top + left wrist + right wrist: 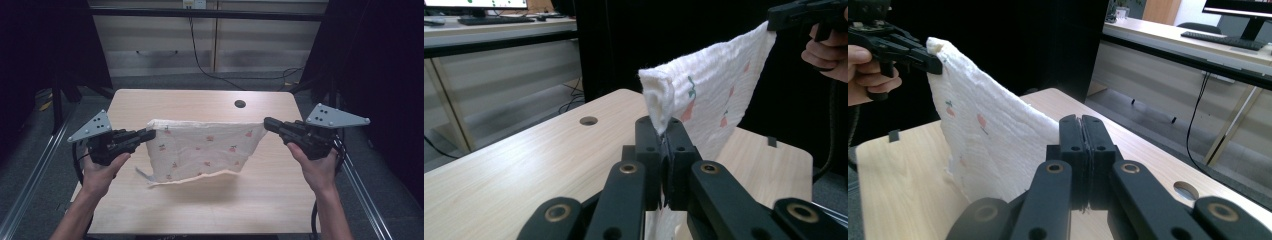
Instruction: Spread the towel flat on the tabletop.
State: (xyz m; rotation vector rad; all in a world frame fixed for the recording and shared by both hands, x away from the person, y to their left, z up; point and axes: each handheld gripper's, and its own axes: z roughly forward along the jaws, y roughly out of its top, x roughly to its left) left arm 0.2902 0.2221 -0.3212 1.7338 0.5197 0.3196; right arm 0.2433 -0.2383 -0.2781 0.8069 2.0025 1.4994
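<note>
A white cloth (202, 150) printed with small red fruit hangs stretched between the two grippers above the wooden table (200, 205). My left gripper (150, 133) is shut on the cloth's upper left corner; in the left gripper view the jaws (665, 137) pinch a folded corner of the cloth (714, 85). My right gripper (267, 123) is shut on the upper right corner, and in the right gripper view its closed jaws (1082, 122) hold the cloth (983, 145) edge. The cloth's lower edge hangs just above the tabletop, with a loose tail at the lower left.
A round cable hole (240, 104) sits near the table's far edge. Black curtains flank both sides, a cabinet (210, 40) with a trailing cable stands behind. A desk with a keyboard and monitor (1238, 10) appears in the right gripper view.
</note>
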